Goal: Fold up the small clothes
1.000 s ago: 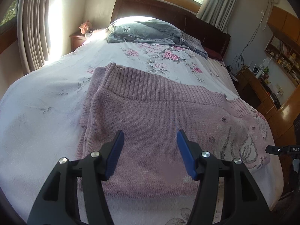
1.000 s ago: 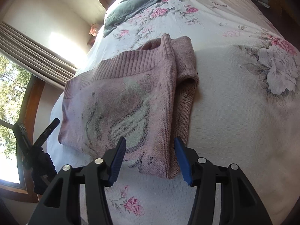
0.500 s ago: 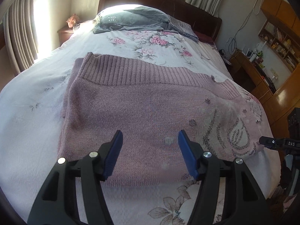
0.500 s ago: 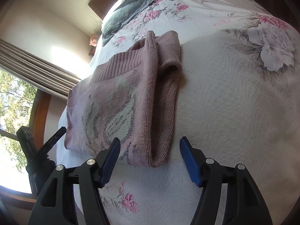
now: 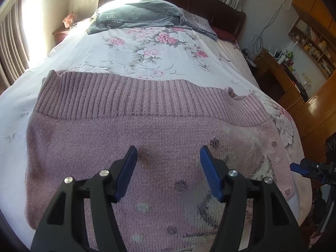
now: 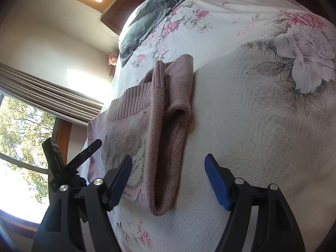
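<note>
Between both grippers' spread, empty fingers (image 5: pixel 128 168) lies the folded sweater (image 5: pixel 147 138).

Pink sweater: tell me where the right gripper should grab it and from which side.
Grip the near corner of the pink sweater, where its folded edge ends in a thick roll. Bring the right gripper straight forward; its open jaws already straddle that corner.

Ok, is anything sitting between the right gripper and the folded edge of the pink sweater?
Nothing visible is in the way. The right gripper is open, and the pink sweater shows in the gap between its fingers, on the floral bedspread. The grey clothes lie far off by the headboard.
</note>
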Available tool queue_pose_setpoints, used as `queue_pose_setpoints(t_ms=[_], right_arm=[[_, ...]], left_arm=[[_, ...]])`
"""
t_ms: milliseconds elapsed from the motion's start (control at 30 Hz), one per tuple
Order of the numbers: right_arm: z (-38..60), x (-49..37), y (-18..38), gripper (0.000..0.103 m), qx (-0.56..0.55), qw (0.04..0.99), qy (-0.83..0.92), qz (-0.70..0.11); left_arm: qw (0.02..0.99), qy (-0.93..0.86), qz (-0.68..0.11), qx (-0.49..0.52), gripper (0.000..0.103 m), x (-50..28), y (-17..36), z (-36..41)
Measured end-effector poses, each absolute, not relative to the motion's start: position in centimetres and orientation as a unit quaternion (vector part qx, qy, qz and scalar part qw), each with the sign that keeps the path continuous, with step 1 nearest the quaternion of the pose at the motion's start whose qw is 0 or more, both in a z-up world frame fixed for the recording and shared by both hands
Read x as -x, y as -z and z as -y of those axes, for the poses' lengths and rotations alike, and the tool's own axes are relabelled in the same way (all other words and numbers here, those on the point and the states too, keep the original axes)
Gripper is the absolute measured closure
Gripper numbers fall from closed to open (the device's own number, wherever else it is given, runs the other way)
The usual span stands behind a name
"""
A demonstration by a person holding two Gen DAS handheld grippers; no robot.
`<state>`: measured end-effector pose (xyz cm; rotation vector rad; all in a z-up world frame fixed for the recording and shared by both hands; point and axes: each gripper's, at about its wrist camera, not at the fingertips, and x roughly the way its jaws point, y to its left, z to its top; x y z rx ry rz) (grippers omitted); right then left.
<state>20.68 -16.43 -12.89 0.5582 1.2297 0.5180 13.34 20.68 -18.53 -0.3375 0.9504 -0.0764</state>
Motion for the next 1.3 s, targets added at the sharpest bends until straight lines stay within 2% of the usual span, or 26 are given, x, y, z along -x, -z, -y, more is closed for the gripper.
queue_pose_setpoints(t_ms=[333,400,467,533,567,800,1033,1300], right_arm=[[13.8,-24.9,17.1,0.034,-0.331,0.681,-0.285,-0.588],[13.3,-25.6,17.6,0.04,-0.332,0.684,-0.283,-0.584],[13.0,-26.0,18.1,0.065,-0.332,0.689,-0.274,-0.583],[13.2,-26.3,18.6,0.08,-0.342,0.686,-0.273,-0.582],[13.3,-26.2,18.7,0.085,-0.351,0.683,-0.278,-0.578],[12.0,-26.1,15.2,0.089,-0.359,0.694,-0.291,-0.551],[4.3,-26.0,6.1,0.09,-0.229,0.74,-0.324,-0.543],[-5.9,-25.3,1.8,0.089,-0.111,0.749,-0.361,-0.544]], left_arm=[[0.865,0.045,-0.466,0.182,0.037,-15.0,19.7,-22.1],[0.865,0.051,-0.465,0.184,0.036,-14.9,20.0,-22.3],[0.863,0.057,-0.464,0.191,0.034,-14.9,20.4,-22.6],[0.86,0.063,-0.464,0.202,0.033,-14.9,20.7,-23.0],[0.859,0.066,-0.464,0.206,0.033,-14.8,20.9,-23.2],[0.856,0.087,-0.463,0.212,0.032,-14.9,21.4,-23.8],[0.844,0.102,-0.463,0.251,0.036,-13.6,21.0,-26.3],[0.847,0.105,-0.42,0.31,0.036,-10.5,19.4,-31.9]])
